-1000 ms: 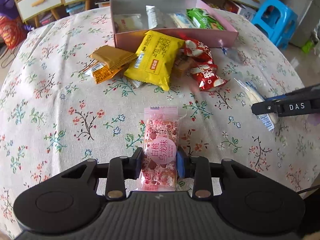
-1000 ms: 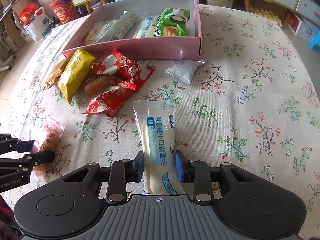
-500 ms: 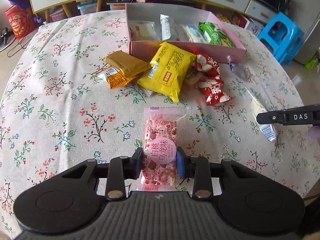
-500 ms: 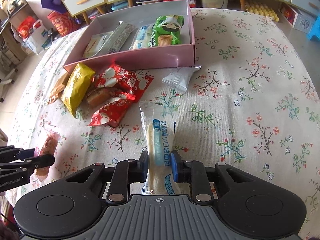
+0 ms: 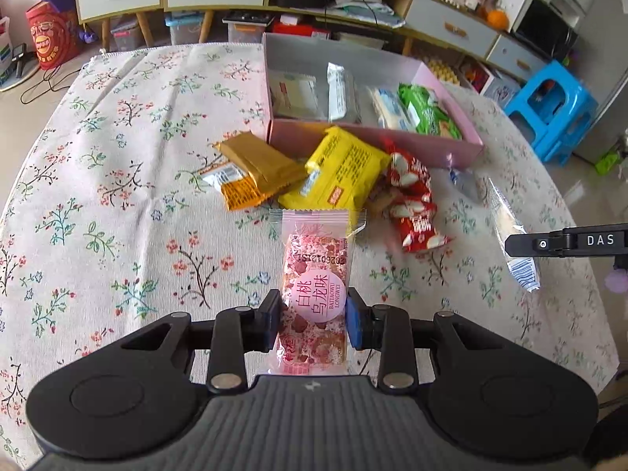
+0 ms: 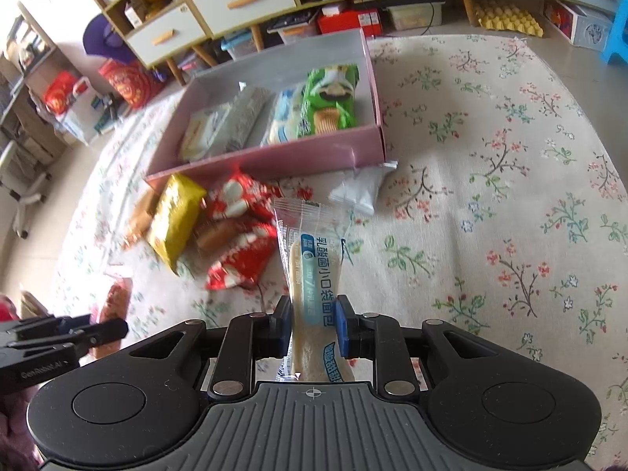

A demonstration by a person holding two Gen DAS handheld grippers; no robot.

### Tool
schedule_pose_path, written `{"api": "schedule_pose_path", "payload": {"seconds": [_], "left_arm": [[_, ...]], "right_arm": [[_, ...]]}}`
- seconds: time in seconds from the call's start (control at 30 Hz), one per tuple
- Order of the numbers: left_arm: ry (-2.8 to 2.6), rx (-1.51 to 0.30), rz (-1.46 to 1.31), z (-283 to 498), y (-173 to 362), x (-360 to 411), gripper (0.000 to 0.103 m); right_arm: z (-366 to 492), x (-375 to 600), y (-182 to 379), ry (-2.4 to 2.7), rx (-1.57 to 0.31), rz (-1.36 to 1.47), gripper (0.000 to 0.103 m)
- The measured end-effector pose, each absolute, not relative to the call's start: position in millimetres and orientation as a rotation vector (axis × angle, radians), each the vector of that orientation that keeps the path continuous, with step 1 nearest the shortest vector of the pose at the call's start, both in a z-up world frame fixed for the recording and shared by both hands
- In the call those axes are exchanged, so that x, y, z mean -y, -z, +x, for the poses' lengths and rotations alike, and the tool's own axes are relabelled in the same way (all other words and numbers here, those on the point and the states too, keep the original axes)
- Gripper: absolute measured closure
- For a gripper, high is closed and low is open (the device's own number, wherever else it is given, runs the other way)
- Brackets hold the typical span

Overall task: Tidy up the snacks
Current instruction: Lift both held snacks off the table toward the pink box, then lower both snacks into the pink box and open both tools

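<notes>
- Pink and speckled, the peach-oolong snack bar (image 5: 314,286) stood clamped between the pads of the left gripper (image 5: 313,320), its jaws clenched on the wrapper's lower half, held above the floral tablecloth (image 5: 117,196).
- The right gripper (image 6: 313,325) had its jaws squeezed on a clear-wrapped bread stick packet (image 6: 310,271), pinched narrow at the grip and also raised off the cloth.
- The pink box (image 6: 274,157) sat at the far side of the table, holding a green cracker pack (image 6: 331,102) against its right wall, with pale packets to its left.
- Just near of the box lay a yellow packet (image 5: 337,174), a brown wafer packet (image 5: 255,165) to its left, and red-and-white candy bags (image 5: 412,196) to its right.
- A small white sachet (image 6: 359,190) lay touching the box's near right corner.
</notes>
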State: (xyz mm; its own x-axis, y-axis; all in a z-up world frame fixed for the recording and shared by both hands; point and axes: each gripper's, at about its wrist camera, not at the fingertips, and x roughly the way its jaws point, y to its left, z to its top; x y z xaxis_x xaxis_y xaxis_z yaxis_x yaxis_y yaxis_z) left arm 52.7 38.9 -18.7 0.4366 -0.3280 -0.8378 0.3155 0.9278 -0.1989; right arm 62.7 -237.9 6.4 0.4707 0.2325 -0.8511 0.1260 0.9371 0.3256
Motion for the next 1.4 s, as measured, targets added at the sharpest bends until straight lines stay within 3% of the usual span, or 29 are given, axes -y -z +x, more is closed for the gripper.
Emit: {"api": "schedule_pose_path", "payload": {"seconds": [0.6, 0.93, 1.1, 1.4], "left_arm": [[0.356, -0.967, -0.145, 94.1, 0.7, -43.0, 0.072], [0.355, -0.89, -0.189, 156.8, -10.8, -21.3, 0.072], [0.373, -0.843, -0.223, 167.5, 4.6, -12.3, 0.072], [0.319, -0.853, -0.161, 182.4, 18.7, 8.4, 0.073]], "right_arm": [[107.3, 236.1, -25.2, -0.084, -1.006, 0.516, 0.081], [174.5, 230.5, -40.8, -0.066, -0.926, 0.58, 0.081], [191.0, 232.9, -24.8, -0.088, -0.851, 0.645, 0.081], [212.9, 239.5, 11.4, -0.039, -0.882, 0.731, 0.081]]}}
